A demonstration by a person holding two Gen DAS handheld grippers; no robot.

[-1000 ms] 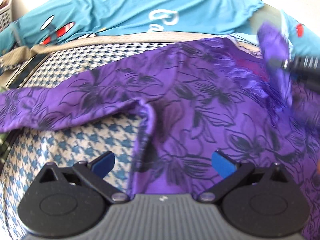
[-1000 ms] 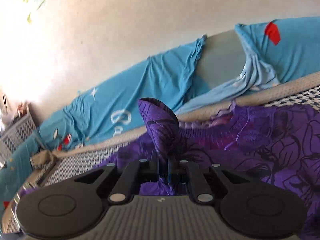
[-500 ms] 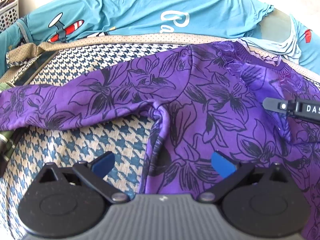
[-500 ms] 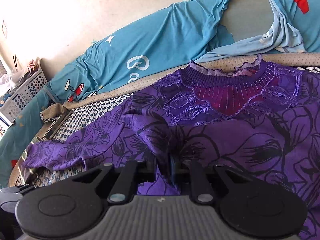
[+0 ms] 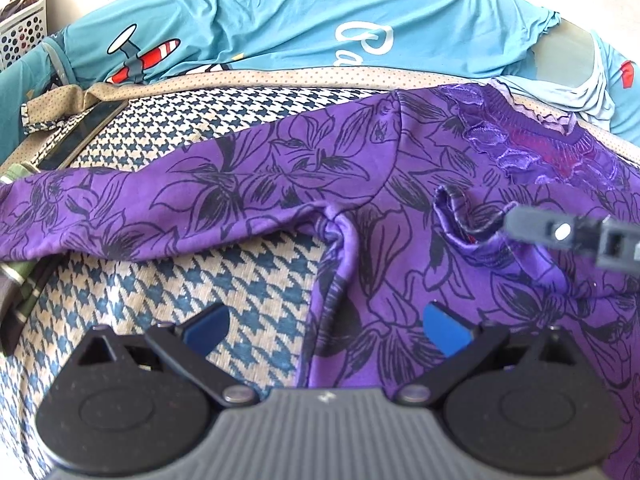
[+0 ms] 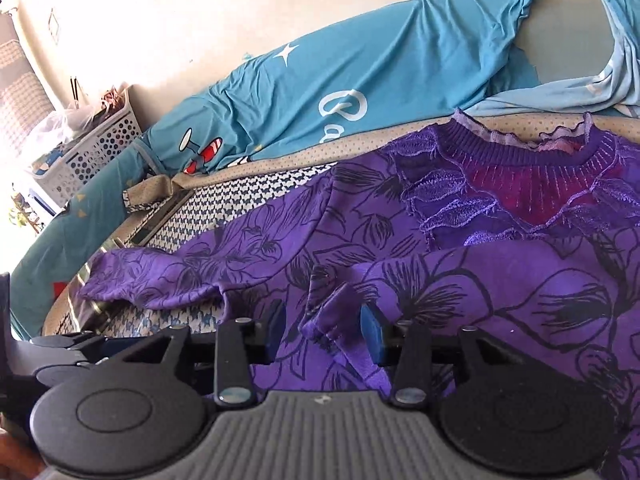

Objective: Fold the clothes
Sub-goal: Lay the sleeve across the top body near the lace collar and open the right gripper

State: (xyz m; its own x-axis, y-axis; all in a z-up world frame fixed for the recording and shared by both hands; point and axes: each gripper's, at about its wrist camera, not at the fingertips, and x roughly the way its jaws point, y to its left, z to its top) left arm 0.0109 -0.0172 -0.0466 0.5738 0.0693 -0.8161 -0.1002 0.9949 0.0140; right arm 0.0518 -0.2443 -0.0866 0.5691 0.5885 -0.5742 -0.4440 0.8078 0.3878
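A purple floral long-sleeved top [image 5: 400,184] lies face up on a houndstooth cover [image 5: 168,280], one sleeve stretched out to the left. It also shows in the right wrist view [image 6: 500,288], lace collar at the far side. My left gripper [image 5: 326,326] is open and empty, low over the top's side seam below the armpit. My right gripper [image 6: 324,330] is open, its blue pads on either side of a sleeve cuff [image 6: 332,308] folded across the chest. The right gripper also shows in the left wrist view [image 5: 560,236] beside that cuff [image 5: 460,216].
A teal printed sheet [image 5: 320,24] is draped along the back behind the top. A white perforated laundry basket [image 6: 92,148] stands at the far left. A beige dotted border [image 5: 280,78] edges the cover's far side.
My right gripper carried the sleeve cuff down onto the chest of the top and opened, letting it go. My left gripper stayed open in place.
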